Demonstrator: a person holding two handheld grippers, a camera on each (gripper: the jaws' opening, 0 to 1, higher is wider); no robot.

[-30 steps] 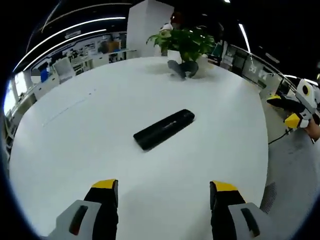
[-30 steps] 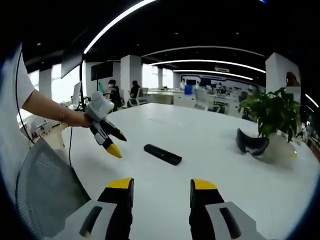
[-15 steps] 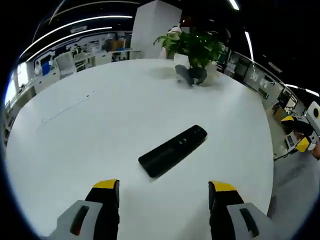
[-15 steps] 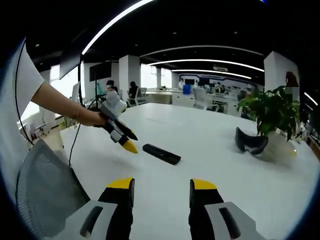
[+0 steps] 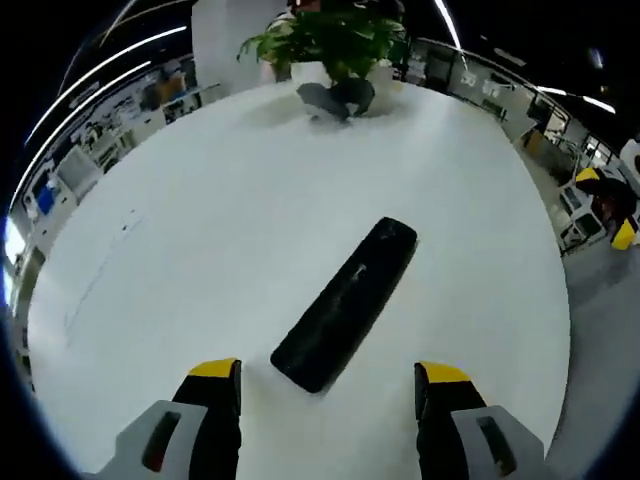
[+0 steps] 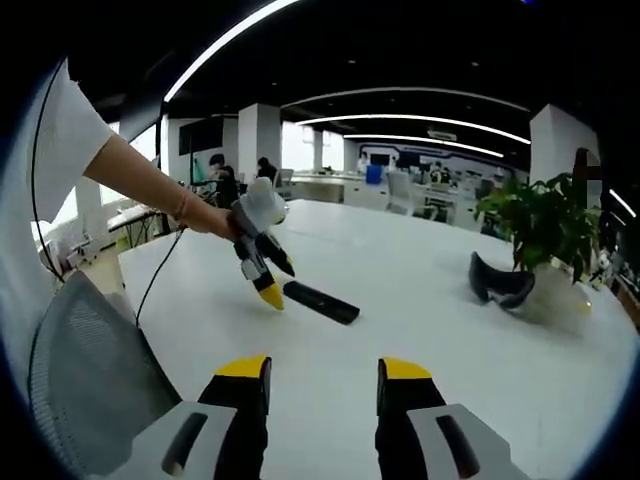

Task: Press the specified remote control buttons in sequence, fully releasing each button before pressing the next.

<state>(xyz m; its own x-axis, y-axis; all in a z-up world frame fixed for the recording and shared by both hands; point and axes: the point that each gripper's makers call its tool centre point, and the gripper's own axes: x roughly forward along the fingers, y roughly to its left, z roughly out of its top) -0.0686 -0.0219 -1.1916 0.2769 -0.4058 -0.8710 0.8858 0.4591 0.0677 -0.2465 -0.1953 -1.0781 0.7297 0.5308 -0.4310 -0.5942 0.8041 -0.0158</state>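
Note:
A long black remote control lies flat on the round white table, slanting from lower left to upper right. My left gripper hovers just above its near end, jaws wide open, nothing between them. In the right gripper view the same remote lies mid-table, and the left gripper, held by a person's hand, points down at its left end. My right gripper stands open over the table's near edge, well short of the remote.
A potted green plant and a dark grey curved object stand at the table's far side. A grey mesh chair back is at the left. The right gripper's yellow tips show beyond the table's right edge.
My left gripper has moved forward and down over the remote, which now looms larger beneath its jaws. The right gripper has barely moved.

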